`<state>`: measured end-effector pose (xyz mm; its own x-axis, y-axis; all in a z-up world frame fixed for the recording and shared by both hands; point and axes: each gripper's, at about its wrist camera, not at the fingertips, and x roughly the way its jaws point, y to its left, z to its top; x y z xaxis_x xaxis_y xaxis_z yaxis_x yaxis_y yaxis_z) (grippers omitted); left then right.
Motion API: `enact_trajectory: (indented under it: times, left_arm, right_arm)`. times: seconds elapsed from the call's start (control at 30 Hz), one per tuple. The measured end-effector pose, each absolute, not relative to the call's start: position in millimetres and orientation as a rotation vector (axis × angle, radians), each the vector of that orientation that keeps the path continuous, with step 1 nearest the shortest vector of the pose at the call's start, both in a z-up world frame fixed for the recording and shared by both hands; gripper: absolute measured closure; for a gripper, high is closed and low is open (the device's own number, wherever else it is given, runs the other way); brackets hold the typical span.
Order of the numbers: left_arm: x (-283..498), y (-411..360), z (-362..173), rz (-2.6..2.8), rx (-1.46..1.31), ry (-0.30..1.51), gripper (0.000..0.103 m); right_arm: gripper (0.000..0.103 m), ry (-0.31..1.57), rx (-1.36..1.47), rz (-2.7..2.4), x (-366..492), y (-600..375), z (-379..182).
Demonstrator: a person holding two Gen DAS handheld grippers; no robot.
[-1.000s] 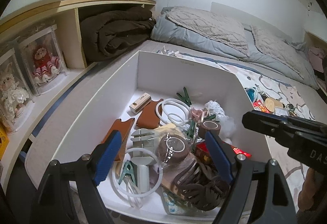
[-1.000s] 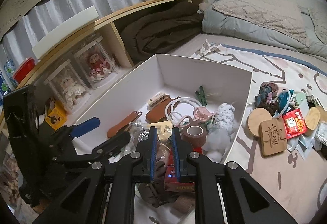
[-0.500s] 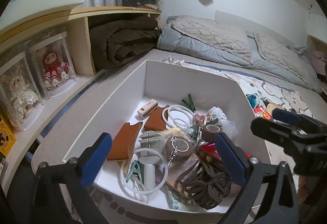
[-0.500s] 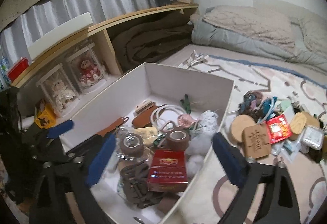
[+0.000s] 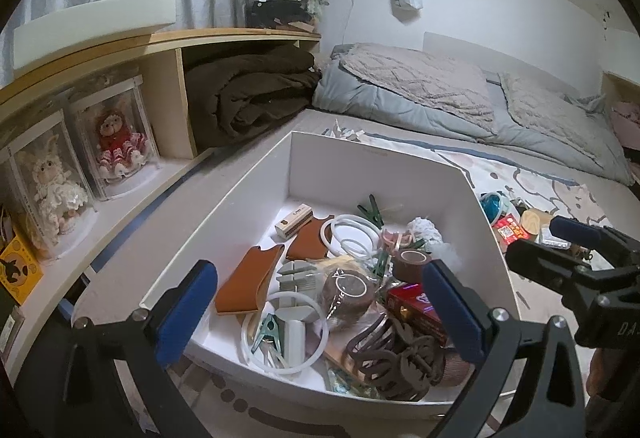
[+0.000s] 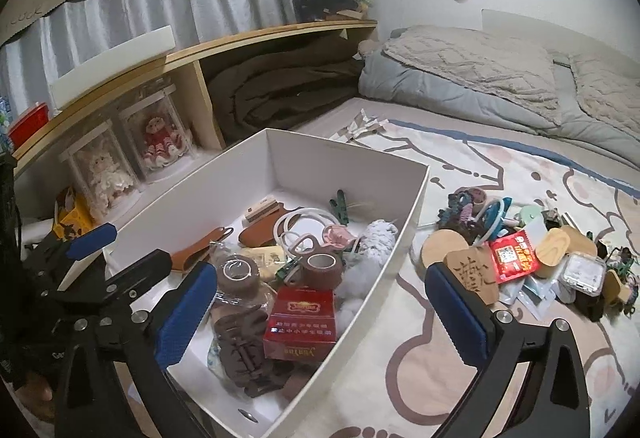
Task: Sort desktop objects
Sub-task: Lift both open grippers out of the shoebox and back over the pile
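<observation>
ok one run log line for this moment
left gripper: open, empty | right gripper: jaws just opened, empty | red box: in white box | pile on rug: unsorted

Setting: a home bedroom, shown by a bed [image 5: 420,126] with grey quilt and knitted pillows [image 5: 416,78], curtained window [image 6: 168,6], wooden shelf [image 5: 168,78] with cased dolls [image 5: 116,142] and a folded brown blanket [image 5: 248,94], patterned rug [image 6: 460,338].

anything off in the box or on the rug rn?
Nothing damaged or spilled. The white box is a loose jumble: red carton lies tilted on the brown hair claw, tape rolls and rings piled at angles. An unsorted heap sits on the rug beside it. Both grippers open, empty.
</observation>
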<state>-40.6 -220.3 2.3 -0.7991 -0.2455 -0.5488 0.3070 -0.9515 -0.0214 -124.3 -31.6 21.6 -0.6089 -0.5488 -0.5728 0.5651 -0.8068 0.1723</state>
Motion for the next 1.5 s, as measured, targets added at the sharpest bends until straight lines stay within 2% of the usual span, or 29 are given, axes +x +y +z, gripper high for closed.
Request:
enact_trajectory:
  times: [0.67, 1.5]
  left_arm:
    - [-31.6, -198.5, 19.7, -2.78, 0.75, 0.148, 0.0]
    - [-44.7, -118.0, 60.6, -2.935, 0.67, 0.177, 0.0]
  right_arm:
    - [0.0, 0.009, 0.756, -2.464, -115.6, 10.3, 35.0]
    - [0.0, 0.013, 0.692, -2.646, -107.9, 115.8, 63.3]
